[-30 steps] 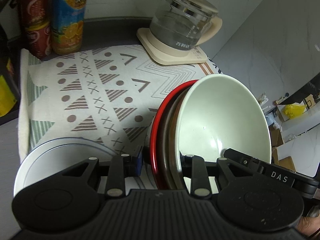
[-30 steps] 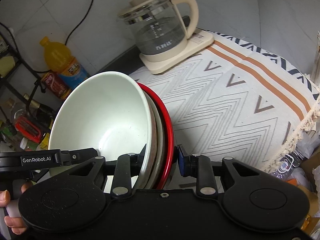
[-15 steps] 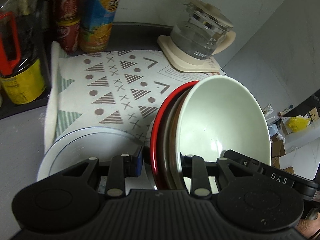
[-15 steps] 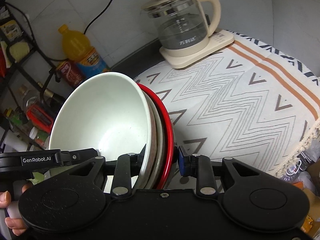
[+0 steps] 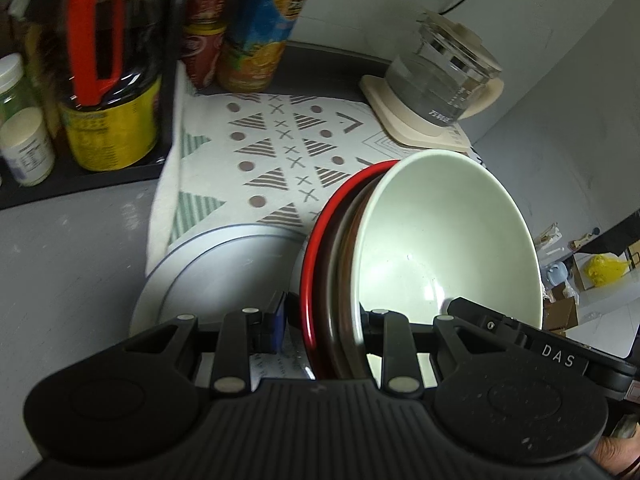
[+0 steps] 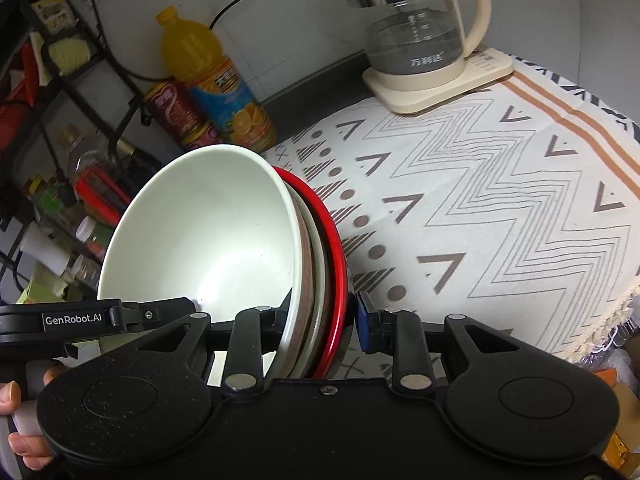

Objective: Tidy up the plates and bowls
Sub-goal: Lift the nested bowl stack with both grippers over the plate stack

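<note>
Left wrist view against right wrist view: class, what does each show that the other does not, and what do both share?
Left only: a grey plate on the cloth, a yellow-labelled jar, a white tub.
Right only: the cloth's orange stripe and fringe, a black rack.
Both: the stack held on edge, green bowl, red plate, kettle, juice bottle.

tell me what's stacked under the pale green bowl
Under the pale green bowl only nested rims show: a brown one, a grey-green one, then the red plate outermost. Their faces and undersides are covered, so whether they are bowls or plates is unclear.
</note>
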`<state>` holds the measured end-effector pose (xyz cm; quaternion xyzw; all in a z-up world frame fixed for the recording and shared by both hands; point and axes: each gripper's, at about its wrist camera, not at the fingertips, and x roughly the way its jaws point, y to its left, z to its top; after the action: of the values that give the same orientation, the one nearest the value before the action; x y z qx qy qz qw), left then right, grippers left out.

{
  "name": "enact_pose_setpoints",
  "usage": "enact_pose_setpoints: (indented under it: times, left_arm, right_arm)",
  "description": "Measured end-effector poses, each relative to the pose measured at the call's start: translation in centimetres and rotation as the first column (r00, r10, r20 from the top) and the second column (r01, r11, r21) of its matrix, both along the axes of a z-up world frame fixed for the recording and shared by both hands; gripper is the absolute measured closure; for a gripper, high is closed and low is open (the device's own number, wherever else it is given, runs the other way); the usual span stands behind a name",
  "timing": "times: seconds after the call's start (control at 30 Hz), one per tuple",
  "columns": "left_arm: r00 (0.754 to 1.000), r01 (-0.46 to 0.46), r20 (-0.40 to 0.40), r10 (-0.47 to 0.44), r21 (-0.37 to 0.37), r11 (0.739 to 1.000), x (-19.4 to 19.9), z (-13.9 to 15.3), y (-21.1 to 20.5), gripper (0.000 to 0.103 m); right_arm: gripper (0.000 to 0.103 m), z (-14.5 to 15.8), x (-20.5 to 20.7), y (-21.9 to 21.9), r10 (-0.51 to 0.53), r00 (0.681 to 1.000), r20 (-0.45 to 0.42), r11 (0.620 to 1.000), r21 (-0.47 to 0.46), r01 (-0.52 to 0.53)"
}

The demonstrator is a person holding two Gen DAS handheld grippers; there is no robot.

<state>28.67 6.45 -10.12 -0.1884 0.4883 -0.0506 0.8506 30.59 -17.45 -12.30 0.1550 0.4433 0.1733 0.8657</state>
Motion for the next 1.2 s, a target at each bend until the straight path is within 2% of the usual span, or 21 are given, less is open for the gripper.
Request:
enact_pose_setpoints:
  times: [0.6,0.87,1.07,1.17,1.2]
  left_arm:
    - [0.991,-0.110,-0.075,0.109,-0.010,0.994,-3.6,-2.3,4.0,0.076]
    - [0.983,-0.158,-0.095,0.156,-0.009,0.987,-4.1,-3.0,5.3,0.076]
    - [0.982,-0.158,-0.105,0.156,-0.012,0.987,-3.8,-3.0,5.6,0.075]
    - [0.980,-0.162,-0.122,0.160,-0.010,0.987,-3.4,-3.2,5.8,0.076]
    - [0.980,-0.161,-0.117,0.159,-0.004,0.987,-3.4,-3.2,5.8,0.076]
  right_arm:
    - [0.076,-2.3,-0.8,4.0,0.113,0.992,-0.062,0.993,-0.019,-0.114]
    - [0.076,-3.2,-0.4,5.6,0.155,0.984,-0.088,0.987,-0.018,-0.157]
    - [0.075,-3.0,0.3,5.9,0.163,0.982,-0.097,0.986,-0.020,-0.165]
    - [0.071,-3.0,0.4,6.0,0.158,0.982,-0.103,0.987,-0.009,-0.160]
    - [0.067,-3.0,0.4,6.0,0.155,0.982,-0.105,0.988,0.007,-0.155]
